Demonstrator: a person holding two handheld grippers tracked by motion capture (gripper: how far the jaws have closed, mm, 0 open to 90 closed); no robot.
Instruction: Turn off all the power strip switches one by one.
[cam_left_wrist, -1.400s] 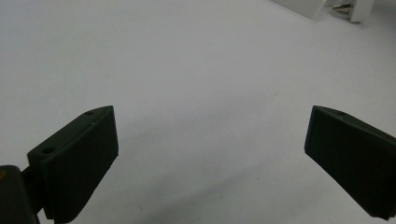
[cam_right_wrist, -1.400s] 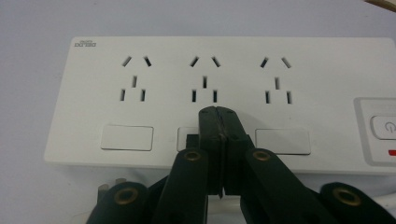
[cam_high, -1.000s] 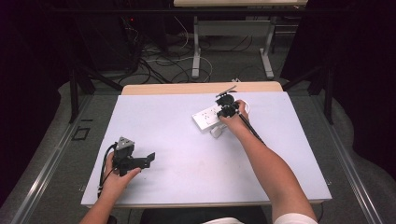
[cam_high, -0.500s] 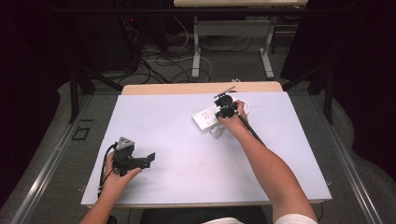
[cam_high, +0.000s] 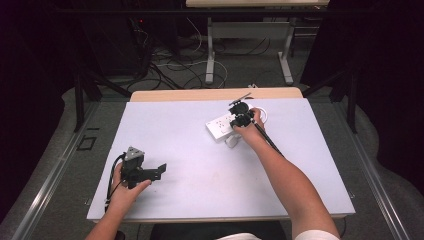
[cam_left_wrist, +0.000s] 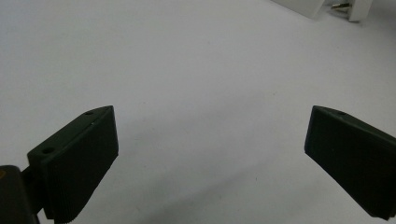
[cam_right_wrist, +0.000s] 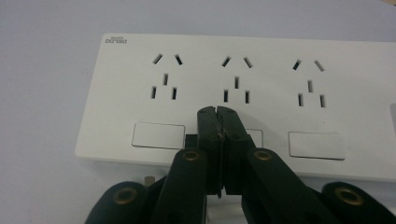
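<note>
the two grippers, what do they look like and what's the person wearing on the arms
Both tools are black. The left tool carries a grey three-cornered plate on top and a black cable. The right tool has ribbed black pads on links with brass-coloured rivets, and a black cable. Forearms are bare, with a white short sleeve.

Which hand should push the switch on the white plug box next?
Probably the right. The right gripper, jaws shut, already sits over the middle switch of the power strip. The left gripper is open, resting far off near the table's front edge.
</note>
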